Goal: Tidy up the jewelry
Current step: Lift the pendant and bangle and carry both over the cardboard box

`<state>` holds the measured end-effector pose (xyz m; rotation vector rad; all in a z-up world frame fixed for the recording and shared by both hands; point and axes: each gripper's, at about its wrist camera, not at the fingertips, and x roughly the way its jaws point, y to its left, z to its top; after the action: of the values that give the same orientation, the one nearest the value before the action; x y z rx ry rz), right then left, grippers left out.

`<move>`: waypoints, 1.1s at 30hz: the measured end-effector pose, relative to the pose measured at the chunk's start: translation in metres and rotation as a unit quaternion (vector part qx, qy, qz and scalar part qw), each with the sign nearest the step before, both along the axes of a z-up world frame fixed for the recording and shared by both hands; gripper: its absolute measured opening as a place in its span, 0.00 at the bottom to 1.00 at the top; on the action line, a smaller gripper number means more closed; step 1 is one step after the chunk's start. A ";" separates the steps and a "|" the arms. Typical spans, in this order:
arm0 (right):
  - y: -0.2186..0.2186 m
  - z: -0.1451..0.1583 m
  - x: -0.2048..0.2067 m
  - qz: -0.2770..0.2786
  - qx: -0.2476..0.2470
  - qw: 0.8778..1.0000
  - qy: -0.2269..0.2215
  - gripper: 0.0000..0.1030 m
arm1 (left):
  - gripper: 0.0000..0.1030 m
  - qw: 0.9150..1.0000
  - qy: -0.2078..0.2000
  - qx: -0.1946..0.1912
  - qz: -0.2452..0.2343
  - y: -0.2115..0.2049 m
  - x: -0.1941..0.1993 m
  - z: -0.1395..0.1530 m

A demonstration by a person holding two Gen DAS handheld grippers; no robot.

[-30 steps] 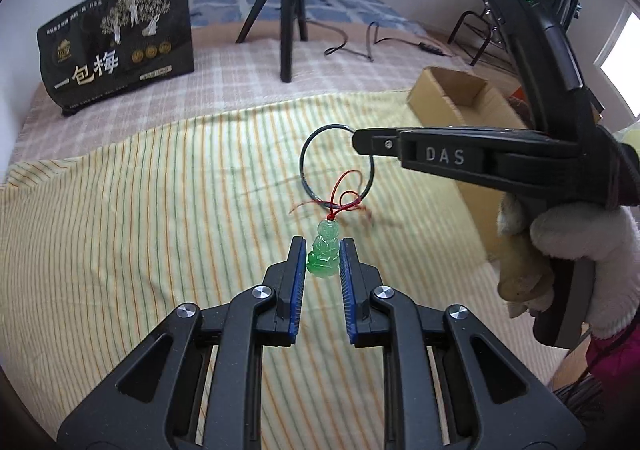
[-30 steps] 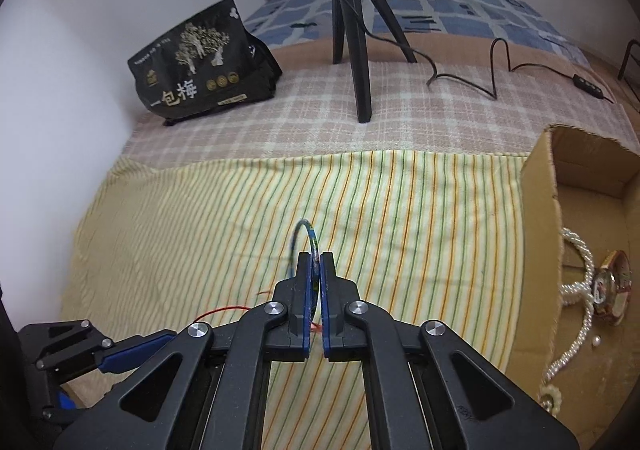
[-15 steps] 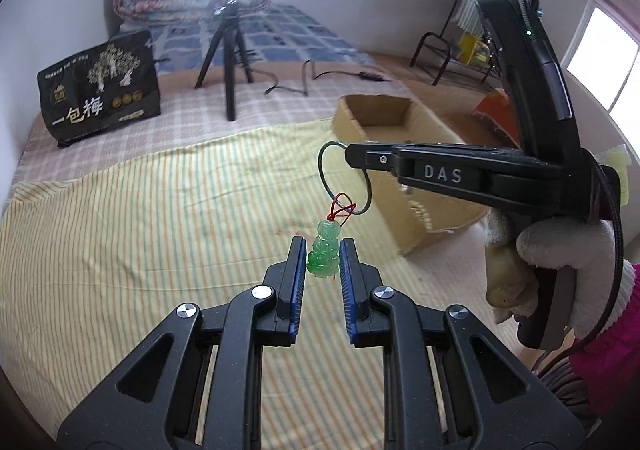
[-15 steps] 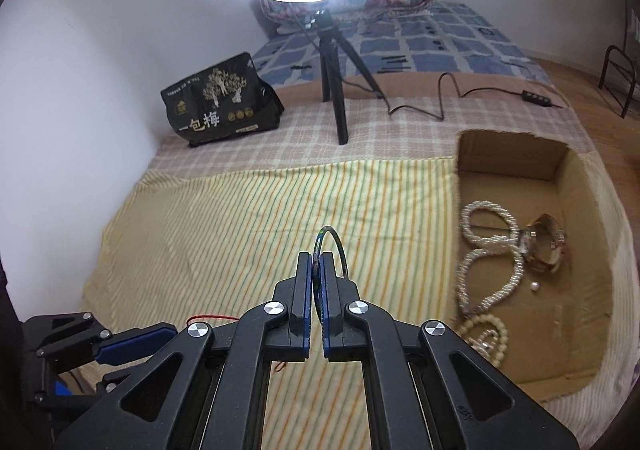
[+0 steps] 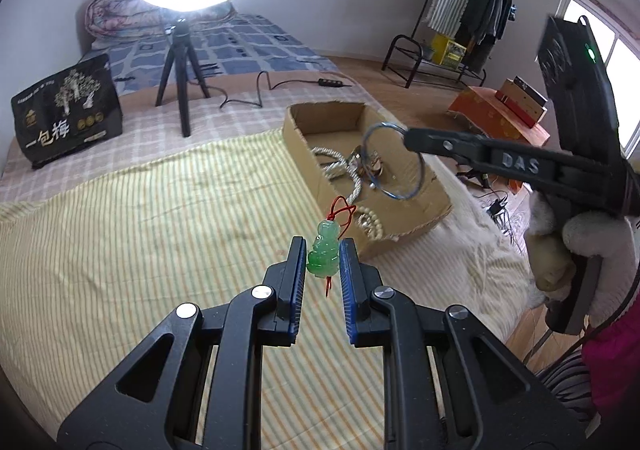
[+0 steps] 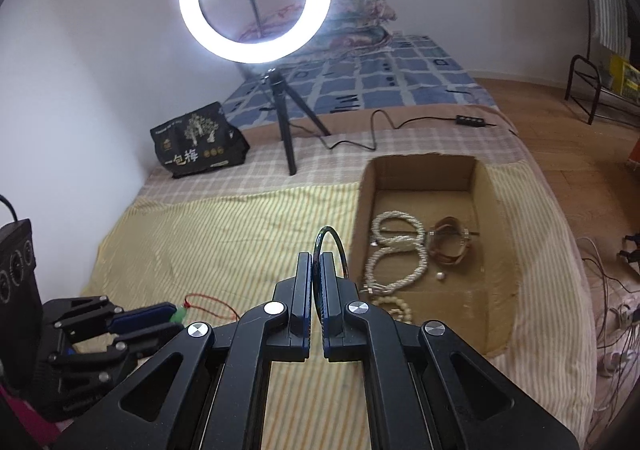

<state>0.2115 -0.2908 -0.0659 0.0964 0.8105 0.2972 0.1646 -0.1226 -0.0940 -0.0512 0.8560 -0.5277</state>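
Note:
My left gripper is shut on a green jade pendant with a red cord, held above the striped cloth. It also shows in the right wrist view. My right gripper is shut on a thin dark bangle, held in the air beside the cardboard box's left wall. In the left wrist view the bangle hangs over the box. The box holds pearl strands and a brown bracelet.
A yellow striped cloth covers the bed. A ring light on a tripod and a black bag stand at the back. A power cable lies behind the box. Clothes rack and cables are to the right.
Both grippers have risen and moved right toward the box, each still holding its piece. The bangle now hangs over the box.

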 end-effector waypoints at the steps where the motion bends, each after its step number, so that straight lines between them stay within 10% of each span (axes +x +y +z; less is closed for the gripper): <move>1: -0.006 0.001 -0.002 -0.004 0.001 1.000 -0.001 0.02 | 0.15 1.000 -0.002 -0.002 -0.002 -0.004 0.002 0.002; 33: -0.070 -0.027 0.001 -0.024 -0.002 0.999 0.022 0.02 | 0.15 0.998 -0.052 0.021 -0.015 -0.115 0.128 0.005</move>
<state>0.2125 -0.3612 -0.0925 0.1198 0.8520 0.2487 0.2923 -0.2372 -0.0894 0.0274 0.7667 -0.5357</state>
